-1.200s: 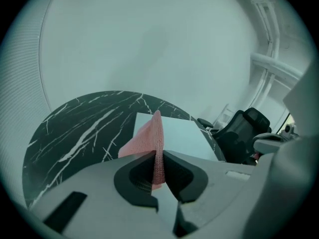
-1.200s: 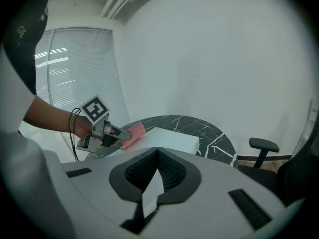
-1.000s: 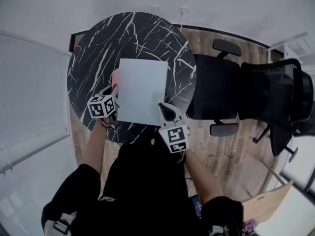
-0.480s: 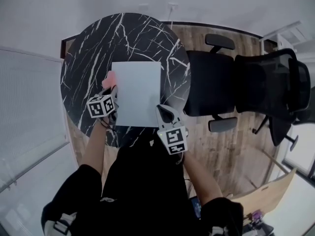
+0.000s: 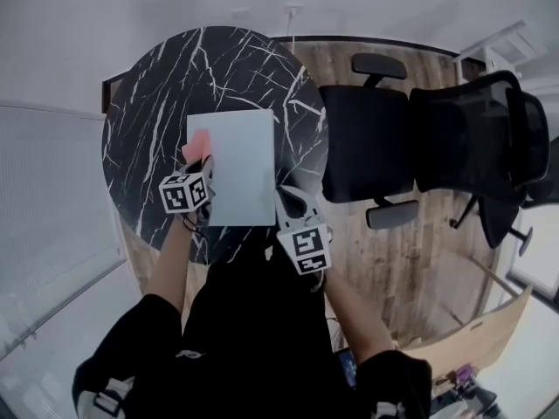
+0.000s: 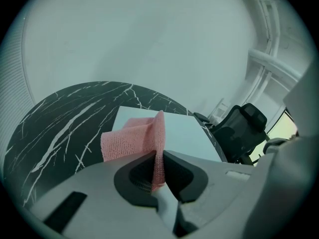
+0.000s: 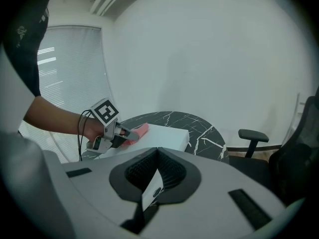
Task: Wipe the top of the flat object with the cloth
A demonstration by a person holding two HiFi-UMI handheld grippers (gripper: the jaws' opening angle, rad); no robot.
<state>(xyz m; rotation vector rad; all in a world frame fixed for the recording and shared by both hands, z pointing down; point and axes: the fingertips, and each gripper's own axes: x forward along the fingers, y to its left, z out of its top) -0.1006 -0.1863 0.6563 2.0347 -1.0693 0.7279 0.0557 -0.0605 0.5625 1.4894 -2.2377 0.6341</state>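
Meshy pink cloth (image 6: 130,141) clenched in left gripper (image 6: 158,157) jaws over flat white slab (image 6: 185,134); right gripper (image 7: 157,154) jaws seemingly together.

grippers: two, the left gripper (image 5: 204,168) and the right gripper (image 5: 293,197)
marker cubes (image 5: 185,192): two, one on each gripper
cloth (image 6: 130,139): one
flat object (image 5: 243,168): one
table (image 5: 162,85): one
office chair (image 5: 419,138): one
armrests (image 5: 377,64) of this chair: two

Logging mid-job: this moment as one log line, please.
left gripper: shut on cloth | cloth: over board left edge | right gripper: shut, empty, beside board's near-right corner | board: on table
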